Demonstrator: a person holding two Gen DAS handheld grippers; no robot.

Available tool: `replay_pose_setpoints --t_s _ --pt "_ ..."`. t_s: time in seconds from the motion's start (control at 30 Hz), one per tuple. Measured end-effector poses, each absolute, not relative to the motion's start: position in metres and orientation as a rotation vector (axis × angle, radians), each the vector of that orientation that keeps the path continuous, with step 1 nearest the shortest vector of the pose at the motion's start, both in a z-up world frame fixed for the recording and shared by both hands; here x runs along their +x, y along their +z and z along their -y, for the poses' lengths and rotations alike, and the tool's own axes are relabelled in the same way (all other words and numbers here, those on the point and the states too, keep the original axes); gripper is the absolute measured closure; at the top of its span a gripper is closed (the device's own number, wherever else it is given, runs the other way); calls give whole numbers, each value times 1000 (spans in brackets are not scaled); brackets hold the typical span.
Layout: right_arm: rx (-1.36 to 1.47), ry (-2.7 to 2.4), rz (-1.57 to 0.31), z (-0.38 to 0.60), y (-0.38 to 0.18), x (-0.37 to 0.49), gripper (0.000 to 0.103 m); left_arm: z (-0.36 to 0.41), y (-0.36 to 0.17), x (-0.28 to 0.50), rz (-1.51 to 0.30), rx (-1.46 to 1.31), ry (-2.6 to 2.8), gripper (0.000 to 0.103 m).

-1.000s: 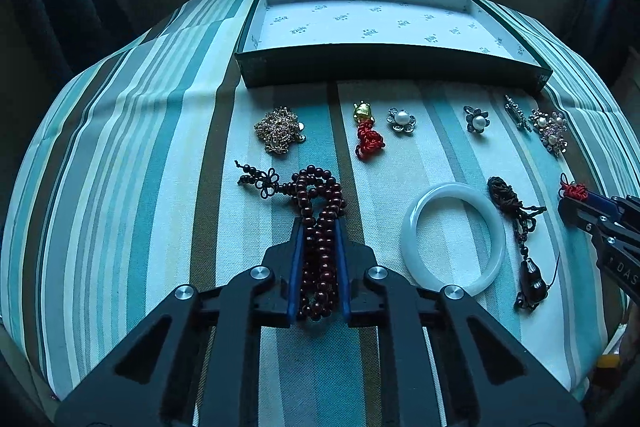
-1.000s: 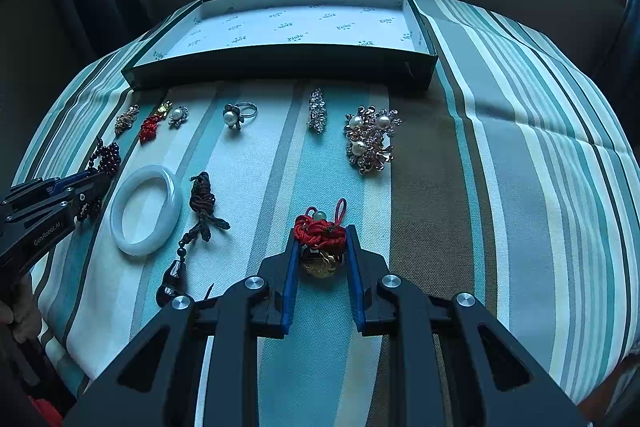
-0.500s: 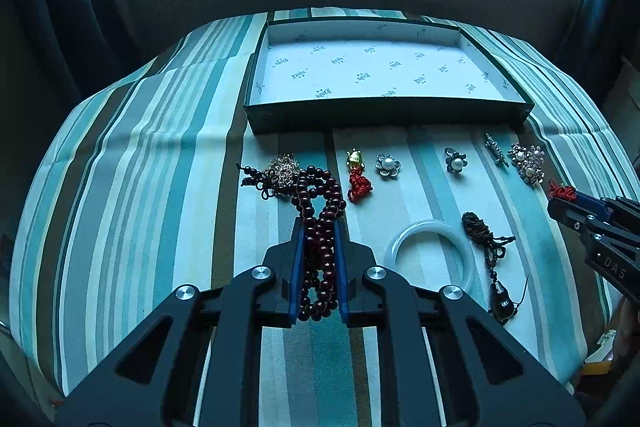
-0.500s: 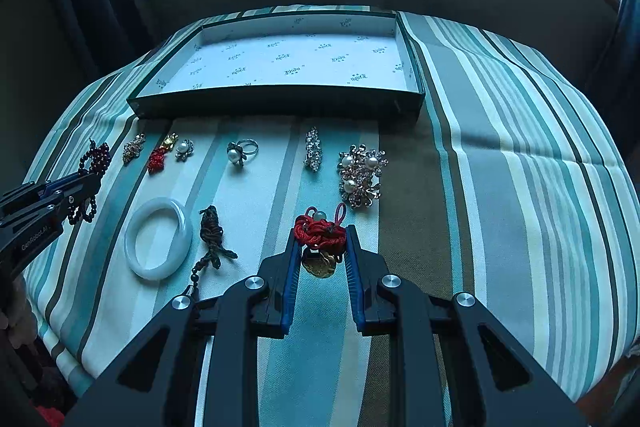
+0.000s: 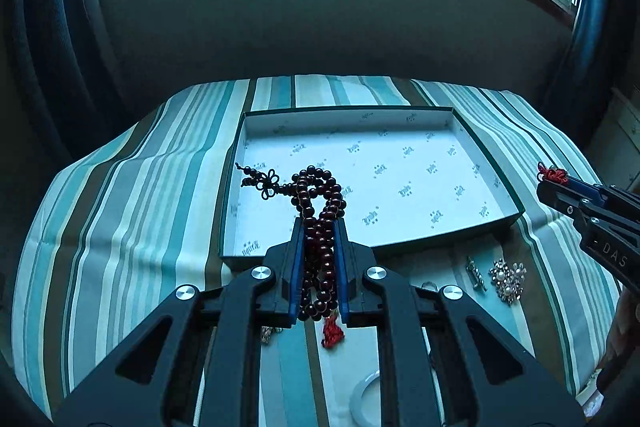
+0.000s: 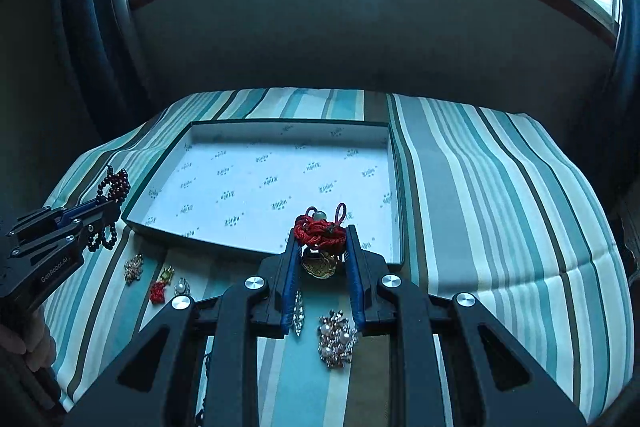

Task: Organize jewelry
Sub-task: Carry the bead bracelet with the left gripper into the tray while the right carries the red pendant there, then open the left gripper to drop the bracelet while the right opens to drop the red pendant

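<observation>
Striped cloth (image 5: 120, 247) covers the desk. Open box (image 5: 496, 223) sits on it, white printed lining, landmark for the rest. Left tool (image 5: 318, 227) is clamped on a dark red bead string (image 5: 316, 195), held in the air over the box's near left corner. Right tool (image 6: 320, 239) is clamped on a red knot charm (image 6: 320, 229) with a gold pendant, over the box's near right edge. Pearl brooch (image 6: 336, 343), crystal pin (image 6: 298, 311) and small charm (image 6: 158, 291) lie on the cloth just in front of the box.
</observation>
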State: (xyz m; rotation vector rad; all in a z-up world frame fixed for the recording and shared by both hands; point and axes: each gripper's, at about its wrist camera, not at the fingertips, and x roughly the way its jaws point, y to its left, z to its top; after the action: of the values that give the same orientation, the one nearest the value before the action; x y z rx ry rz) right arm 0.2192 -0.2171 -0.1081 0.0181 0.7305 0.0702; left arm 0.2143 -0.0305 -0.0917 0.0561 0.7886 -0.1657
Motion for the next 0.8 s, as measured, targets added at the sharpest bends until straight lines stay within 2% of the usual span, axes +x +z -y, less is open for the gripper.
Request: replay_pose_setpoints --t_s 0.17,0.33,0.53,0.8 --pt "-2 76 -707 214 -106 259 81 39 -90 262 -756 60 -154 89" --pt "4 85 -795 215 -143 288 81 43 -120 292 -812 68 -142 89" --pt "-6 75 -898 217 -188 300 81 45 -160 298 -890 81 -143 89" --pt "-15 54 -937 222 -206 300 81 40 -179 302 -926 82 -139 89"
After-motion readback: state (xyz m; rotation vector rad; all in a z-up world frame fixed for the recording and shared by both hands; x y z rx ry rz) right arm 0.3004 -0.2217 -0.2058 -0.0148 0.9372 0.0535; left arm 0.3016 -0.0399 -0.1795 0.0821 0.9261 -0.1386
